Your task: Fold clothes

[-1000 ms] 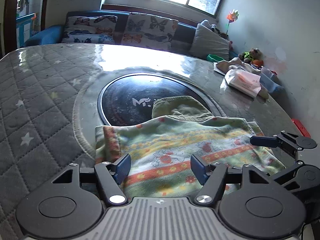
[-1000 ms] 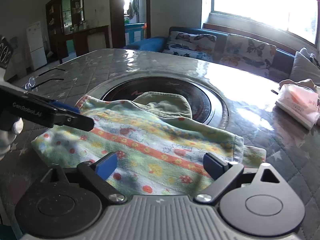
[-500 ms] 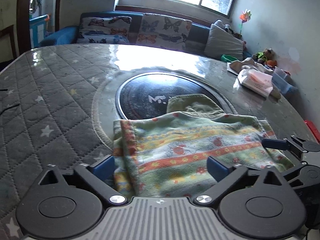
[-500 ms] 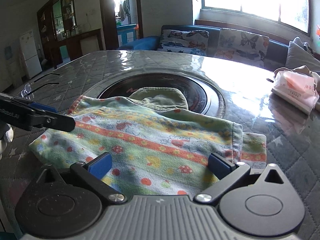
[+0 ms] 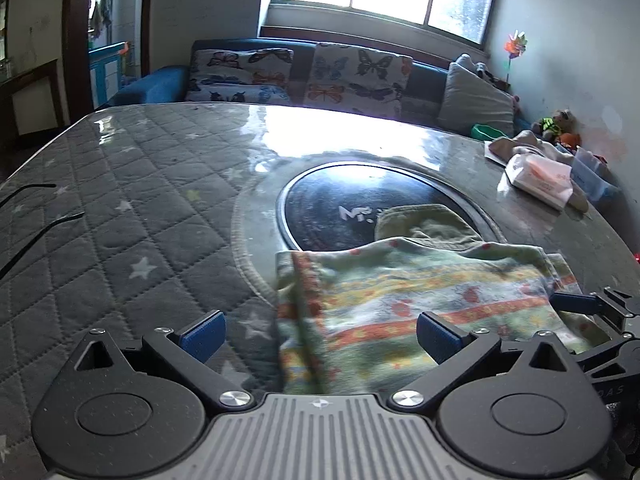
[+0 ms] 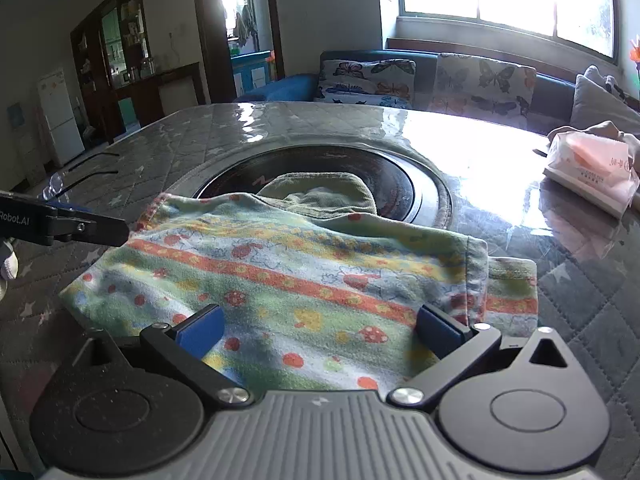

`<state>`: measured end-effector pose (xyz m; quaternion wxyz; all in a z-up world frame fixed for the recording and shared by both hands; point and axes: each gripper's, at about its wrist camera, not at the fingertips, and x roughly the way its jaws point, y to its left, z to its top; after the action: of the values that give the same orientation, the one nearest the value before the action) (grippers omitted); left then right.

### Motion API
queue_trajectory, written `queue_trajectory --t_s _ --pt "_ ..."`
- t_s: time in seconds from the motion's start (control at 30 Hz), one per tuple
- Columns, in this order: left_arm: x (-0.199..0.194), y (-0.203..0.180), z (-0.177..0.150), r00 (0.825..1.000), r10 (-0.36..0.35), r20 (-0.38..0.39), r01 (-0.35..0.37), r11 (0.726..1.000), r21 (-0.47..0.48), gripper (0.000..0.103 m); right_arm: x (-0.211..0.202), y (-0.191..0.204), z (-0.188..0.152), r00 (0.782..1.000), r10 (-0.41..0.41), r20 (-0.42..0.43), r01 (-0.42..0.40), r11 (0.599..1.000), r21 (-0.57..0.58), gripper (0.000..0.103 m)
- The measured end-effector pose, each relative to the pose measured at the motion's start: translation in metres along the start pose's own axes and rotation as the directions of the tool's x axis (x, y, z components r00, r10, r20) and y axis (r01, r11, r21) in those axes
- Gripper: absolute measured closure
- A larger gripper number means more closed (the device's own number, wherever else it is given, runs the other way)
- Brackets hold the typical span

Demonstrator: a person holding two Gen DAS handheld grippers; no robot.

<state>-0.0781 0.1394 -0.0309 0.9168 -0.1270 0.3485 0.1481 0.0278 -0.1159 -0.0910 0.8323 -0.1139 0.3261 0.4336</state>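
Note:
A folded green garment with orange stripes and red prints (image 5: 420, 300) lies on the table, its olive collar end (image 5: 432, 228) over the dark round plate. It also shows in the right wrist view (image 6: 300, 280). My left gripper (image 5: 320, 336) is open and empty, over the garment's near left edge. My right gripper (image 6: 320, 330) is open and empty, low over the garment's near edge. The right gripper's finger shows at the right in the left view (image 5: 576, 304); the left gripper's finger shows at the left in the right view (image 6: 80, 228).
The quilted grey table (image 5: 120, 220) has a dark round inset plate (image 5: 340, 200). A tissue pack (image 5: 540, 176) and small items lie at the far right edge. Black cables (image 5: 40, 220) lie at the left. A sofa with butterfly cushions (image 5: 320, 76) stands behind.
My left gripper opened wider and moved left and back, so the garment's left edge now lies between its fingers. My right gripper pulled back a little and stays open.

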Motion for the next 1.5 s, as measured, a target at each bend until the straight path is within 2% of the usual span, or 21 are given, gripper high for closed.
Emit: queue_trajectory --t_s 0.17,0.37,0.53,0.57,0.7,0.87,0.93,1.07,1.13,1.2,1.3,1.37,1.5 --pt "-0.004 0.014 0.002 1.0 0.02 -0.009 -0.021 0.999 -0.03 0.0 -0.015 0.011 0.006 0.998 -0.023 0.065 0.026 0.999 -0.04 0.0" --pt "-0.005 0.029 0.004 0.999 0.051 -0.02 -0.052 0.996 -0.067 0.0 -0.028 0.046 0.017 0.993 0.075 0.087 -0.06 0.985 -0.161 0.0" --pt "-0.005 0.037 0.001 0.997 0.063 -0.036 -0.066 0.994 -0.09 0.0 -0.027 0.09 0.018 0.987 0.154 0.055 -0.131 0.946 -0.298 0.005" --pt "-0.005 0.038 0.001 0.997 0.063 -0.036 -0.066 0.993 -0.094 0.0 -0.025 0.097 0.017 0.985 0.169 0.043 -0.147 0.937 -0.317 0.01" --pt "-0.006 0.043 -0.001 0.998 0.052 -0.04 -0.057 0.992 -0.114 0.0 -0.018 0.124 0.015 0.976 0.216 -0.007 -0.202 0.9 -0.386 0.016" --pt "-0.004 0.052 -0.001 0.998 0.037 -0.058 -0.045 0.987 -0.155 0.0 -0.007 0.15 0.01 0.968 0.241 -0.075 -0.247 0.85 -0.465 0.032" --pt "-0.004 0.055 -0.001 0.998 0.023 -0.062 -0.034 0.984 -0.173 0.0 -0.002 0.16 0.007 0.968 0.232 -0.094 -0.248 0.832 -0.497 0.036" --pt "-0.004 0.057 -0.001 0.998 -0.003 -0.069 -0.01 0.982 -0.189 0.0 0.006 0.176 0.002 0.973 0.207 -0.107 -0.231 0.803 -0.55 0.051" --pt "-0.003 0.058 0.0 0.997 -0.014 -0.07 0.0 0.98 -0.198 0.0 0.01 0.184 0.0 0.976 0.187 -0.108 -0.215 0.793 -0.57 0.054" --pt "-0.003 0.061 0.001 0.997 -0.034 -0.072 0.017 0.975 -0.223 0.0 0.011 0.189 0.0 0.98 0.171 -0.1 -0.197 0.786 -0.586 0.064" --pt "-0.003 0.066 0.002 0.994 -0.084 -0.073 0.06 0.957 -0.284 0.0 0.009 0.189 0.001 0.982 0.164 -0.099 -0.191 0.795 -0.576 0.076" --pt "-0.003 0.069 0.003 0.992 -0.108 -0.071 0.08 0.944 -0.319 0.0 0.006 0.184 0.006 0.979 0.181 -0.096 -0.204 0.819 -0.537 0.084" --pt "-0.004 0.074 0.002 0.985 -0.159 -0.065 0.119 0.905 -0.409 0.0 -0.002 0.17 0.017 0.971 0.224 -0.084 -0.238 0.868 -0.437 0.089"
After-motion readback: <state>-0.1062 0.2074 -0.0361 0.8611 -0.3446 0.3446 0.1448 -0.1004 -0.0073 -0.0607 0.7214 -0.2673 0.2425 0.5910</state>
